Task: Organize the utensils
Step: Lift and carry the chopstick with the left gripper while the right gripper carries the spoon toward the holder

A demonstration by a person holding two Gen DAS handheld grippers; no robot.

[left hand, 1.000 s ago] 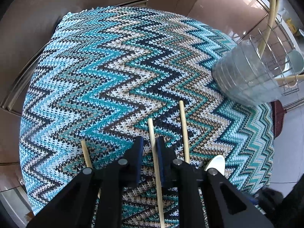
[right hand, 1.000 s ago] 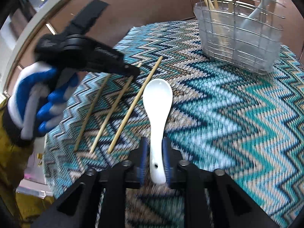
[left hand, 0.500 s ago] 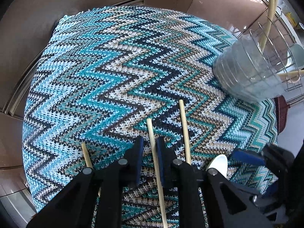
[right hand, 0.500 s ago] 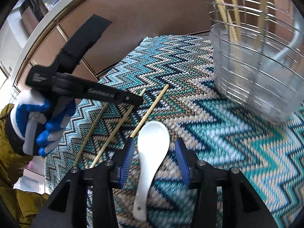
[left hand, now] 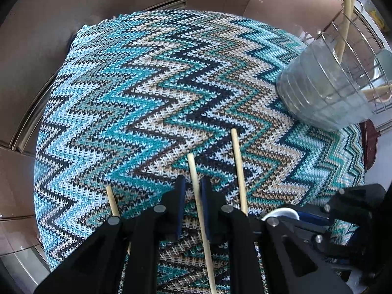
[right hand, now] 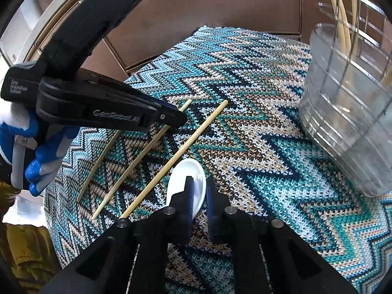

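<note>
Nearest, right hand-held gripper [right hand: 199, 197] clenched on white ceramic soup spoon [right hand: 186, 183], lying on zigzag-knit teal, tan and navy cloth [right hand: 257, 147] over the worktop. Beside it, three pale wooden chopsticks [right hand: 176, 158] flat on the cloth; left hand-held gripper [left hand: 191, 204] closing around the middle chopstick [left hand: 196, 183]. Side lettering "GenRobot.AI" legible; small label on the rear unreadable. Blue-and-white gloved hand [right hand: 31, 161] behind. Farthest, wire-and-clear-plastic utensil holder [right hand: 348, 122] with chopsticks upright inside.

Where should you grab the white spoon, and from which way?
Grab the spoon by its narrow handle, coming down from above with one finger on each side. It lies flat on the cloth; the bowl is too wide, and a chopstick lies close beside it.
</note>
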